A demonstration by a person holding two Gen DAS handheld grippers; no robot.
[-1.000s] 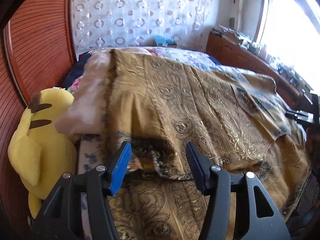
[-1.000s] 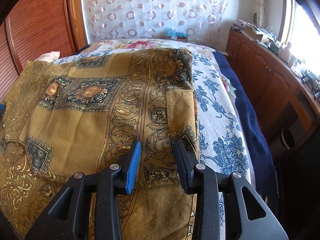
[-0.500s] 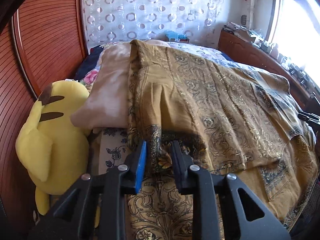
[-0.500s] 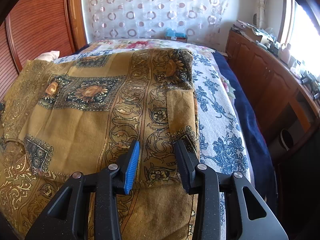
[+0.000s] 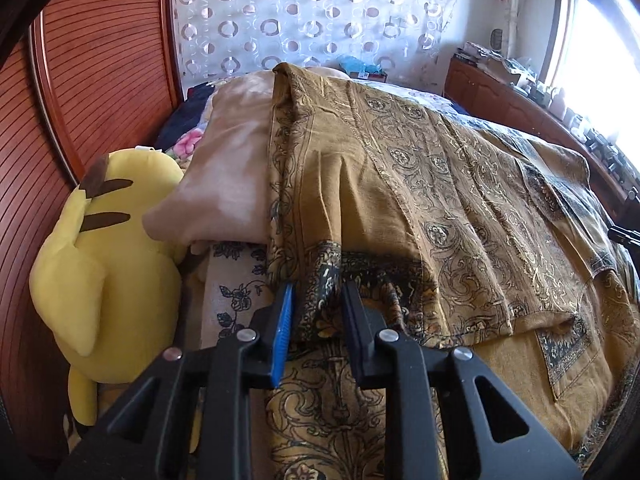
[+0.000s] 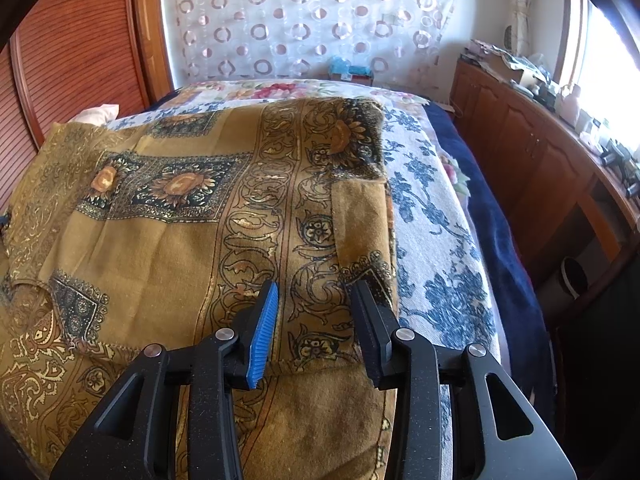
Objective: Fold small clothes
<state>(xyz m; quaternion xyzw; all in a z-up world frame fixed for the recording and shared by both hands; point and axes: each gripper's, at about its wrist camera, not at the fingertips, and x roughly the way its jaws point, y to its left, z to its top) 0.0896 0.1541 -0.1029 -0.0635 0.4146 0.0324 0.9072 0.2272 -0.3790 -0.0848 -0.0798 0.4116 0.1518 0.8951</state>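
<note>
A mustard-gold patterned cloth [image 5: 420,184] with dark floral borders lies spread on the bed, partly folded over itself. My left gripper [image 5: 318,300] is shut on its dark-bordered left corner and holds that corner slightly raised. In the right wrist view the same cloth [image 6: 180,220] covers the bed's left side. My right gripper [image 6: 314,304] is open, its jaws on either side of the folded front edge near the cloth's right side, not pinching it.
A yellow plush toy [image 5: 104,264] and a beige pillow [image 5: 224,172] sit left of the cloth by the wooden headboard [image 5: 80,100]. The blue-floral bedspread [image 6: 432,248] lies right of the cloth. A wooden cabinet [image 6: 532,152] runs along the right wall.
My left gripper moved in on the cloth's dark-bordered corner and closed on it. My right gripper stayed open at the folded edge, nearly still.
</note>
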